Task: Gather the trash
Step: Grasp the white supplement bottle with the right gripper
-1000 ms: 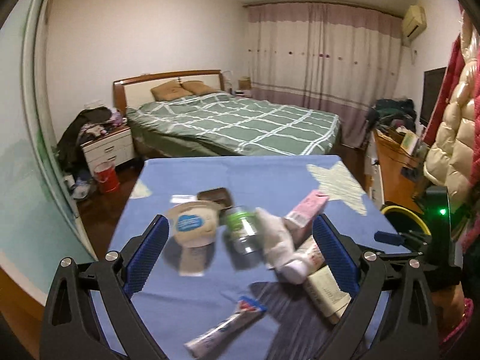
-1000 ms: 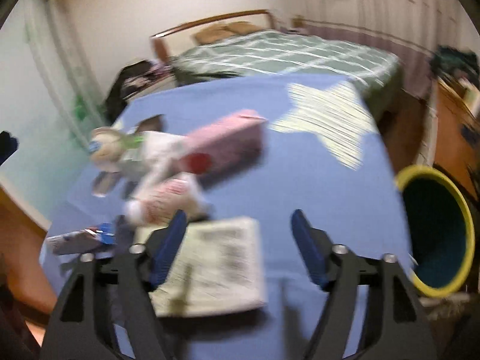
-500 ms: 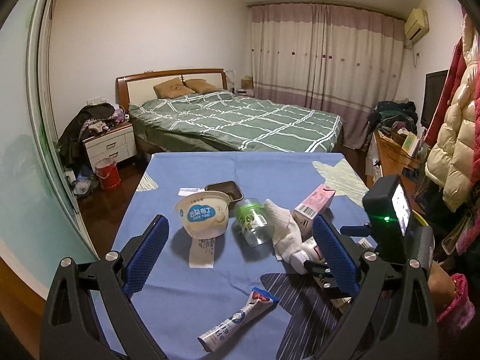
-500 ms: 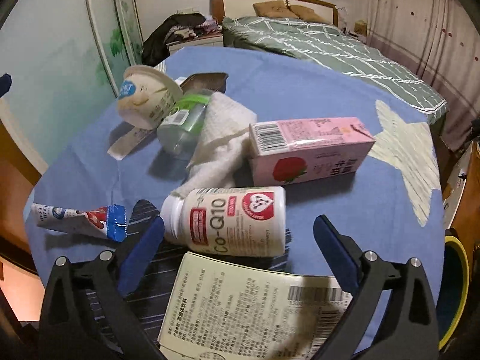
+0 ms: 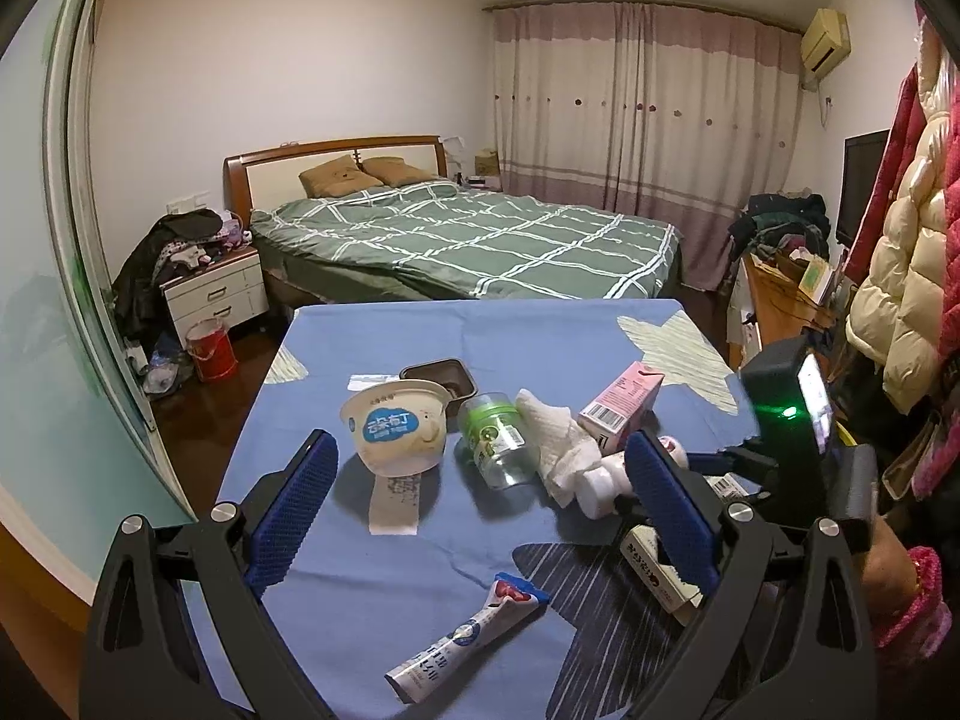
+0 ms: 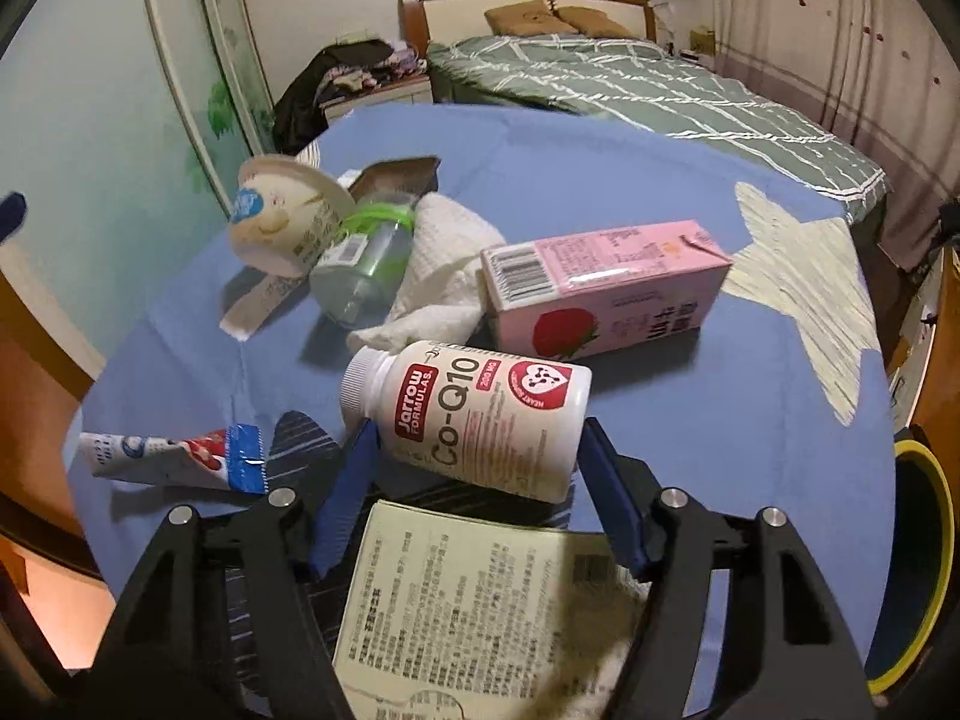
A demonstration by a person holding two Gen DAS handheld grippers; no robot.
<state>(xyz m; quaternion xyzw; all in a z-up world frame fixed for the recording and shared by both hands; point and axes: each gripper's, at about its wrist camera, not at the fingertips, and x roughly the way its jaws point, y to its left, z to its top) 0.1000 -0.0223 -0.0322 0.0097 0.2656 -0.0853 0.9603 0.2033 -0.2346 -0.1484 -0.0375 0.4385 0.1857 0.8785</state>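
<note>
Trash lies on a blue-clothed table (image 5: 540, 336): a white yogurt cup (image 5: 393, 432), a clear jar with green lid (image 5: 498, 447), a crumpled tissue (image 5: 561, 441), a pink carton (image 6: 606, 294), a white Co-Q10 bottle (image 6: 474, 414), a toothpaste tube (image 5: 465, 639) and a cream box (image 6: 480, 618). My left gripper (image 5: 480, 516) is open and empty above the near table. My right gripper (image 6: 480, 492) has its blue pads (image 6: 345, 498) on both sides of the cream box, just behind the bottle; whether they press it is unclear.
A yellow-rimmed bin (image 6: 924, 564) stands at the table's right edge. A small dark tray (image 5: 438, 378) lies behind the cup. A bed (image 5: 480, 240), a nightstand (image 5: 213, 294) and hanging coats (image 5: 900, 276) lie beyond the table.
The right gripper swung left over the table, then moved forward and narrowed its jaws around the cream box. The left gripper stayed nearly still.
</note>
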